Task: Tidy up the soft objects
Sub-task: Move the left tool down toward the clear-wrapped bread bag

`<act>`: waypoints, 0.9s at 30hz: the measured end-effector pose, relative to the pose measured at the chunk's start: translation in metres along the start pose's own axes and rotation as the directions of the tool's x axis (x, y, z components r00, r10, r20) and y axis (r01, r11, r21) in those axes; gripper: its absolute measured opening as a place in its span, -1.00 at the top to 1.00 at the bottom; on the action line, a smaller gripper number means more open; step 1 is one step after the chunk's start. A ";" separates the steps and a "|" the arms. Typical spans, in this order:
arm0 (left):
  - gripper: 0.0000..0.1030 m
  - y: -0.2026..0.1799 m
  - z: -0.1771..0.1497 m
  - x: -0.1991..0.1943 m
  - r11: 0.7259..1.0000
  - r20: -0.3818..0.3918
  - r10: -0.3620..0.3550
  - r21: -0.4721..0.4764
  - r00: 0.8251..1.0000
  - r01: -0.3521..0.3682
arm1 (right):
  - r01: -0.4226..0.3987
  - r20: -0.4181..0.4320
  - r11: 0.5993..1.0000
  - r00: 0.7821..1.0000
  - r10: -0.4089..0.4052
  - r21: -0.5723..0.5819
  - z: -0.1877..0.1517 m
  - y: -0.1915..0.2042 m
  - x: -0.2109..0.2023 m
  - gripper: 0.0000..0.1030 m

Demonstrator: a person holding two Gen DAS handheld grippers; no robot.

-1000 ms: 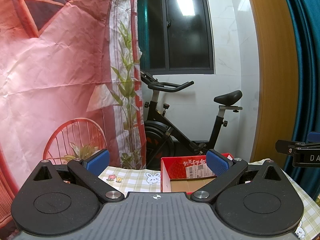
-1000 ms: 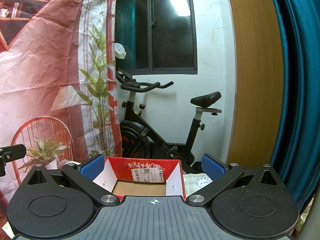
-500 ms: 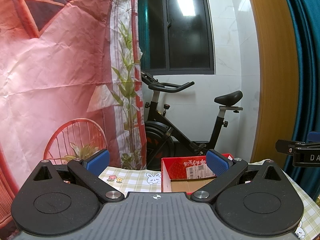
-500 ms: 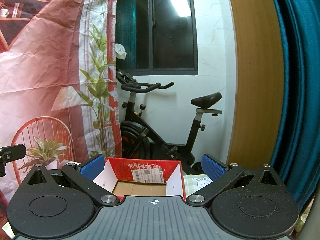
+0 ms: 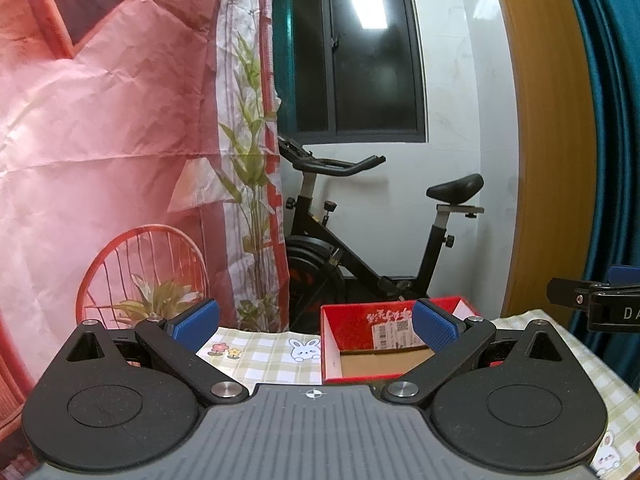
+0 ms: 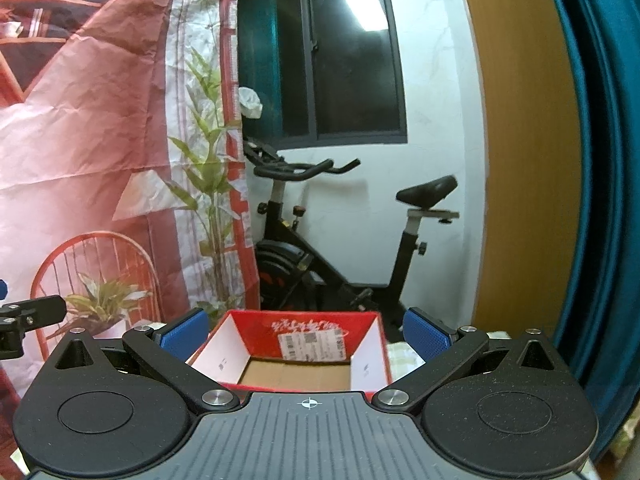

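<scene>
Box (image 5: pixel 384 344), red outside, brown floor inside, flaps up, sits on tabletop (image 5: pixel 264 360) with checked bunny cloth; shipping label on far inner wall. No soft items visible in either view. Left gripper (image 5: pixel 314 322): jaws wide apart, nothing between, level above the cloth, box ahead to the right. Right gripper (image 6: pixel 306 330): jaws wide apart, empty, box straight ahead between the pads. Exercise bike (image 6: pixel 320 248) behind, by the window.
</scene>
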State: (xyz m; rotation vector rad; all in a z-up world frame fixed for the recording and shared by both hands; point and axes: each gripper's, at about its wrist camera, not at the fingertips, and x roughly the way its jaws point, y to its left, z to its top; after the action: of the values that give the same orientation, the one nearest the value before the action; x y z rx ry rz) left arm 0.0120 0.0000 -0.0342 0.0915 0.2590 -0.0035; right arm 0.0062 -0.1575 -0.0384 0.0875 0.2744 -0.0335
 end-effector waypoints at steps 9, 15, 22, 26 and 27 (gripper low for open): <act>-1.00 0.004 -0.034 0.026 1.000 -0.063 -0.027 0.012 0.998 0.027 | -0.021 0.009 0.999 1.000 0.021 -0.032 -0.047 0.007 0.027 -0.99; -1.00 0.009 -0.057 0.043 0.999 -0.115 -0.033 0.017 0.993 0.035 | -0.037 -0.022 0.999 0.999 0.037 -0.027 -0.075 0.014 0.044 -0.99; -1.00 0.024 -0.079 0.063 1.000 -0.227 0.000 -0.003 0.974 -0.001 | -0.070 -0.116 0.998 0.991 0.070 0.008 -0.104 0.015 0.062 -0.99; -1.00 0.032 -0.089 0.071 1.000 -0.269 -0.009 -0.019 0.963 0.004 | -0.086 -0.159 0.996 0.983 0.087 0.016 -0.117 0.016 0.065 -0.99; -1.00 0.034 -0.091 0.072 1.000 -0.278 -0.019 -0.028 0.961 0.011 | -0.079 -0.171 0.997 0.982 0.081 0.014 -0.119 0.017 0.067 -0.99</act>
State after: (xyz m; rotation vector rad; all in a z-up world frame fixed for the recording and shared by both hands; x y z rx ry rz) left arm 0.0588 0.0425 -0.1376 0.0642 0.5409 -0.0023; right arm 0.0396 -0.1313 -0.1694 0.1091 0.4432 0.0533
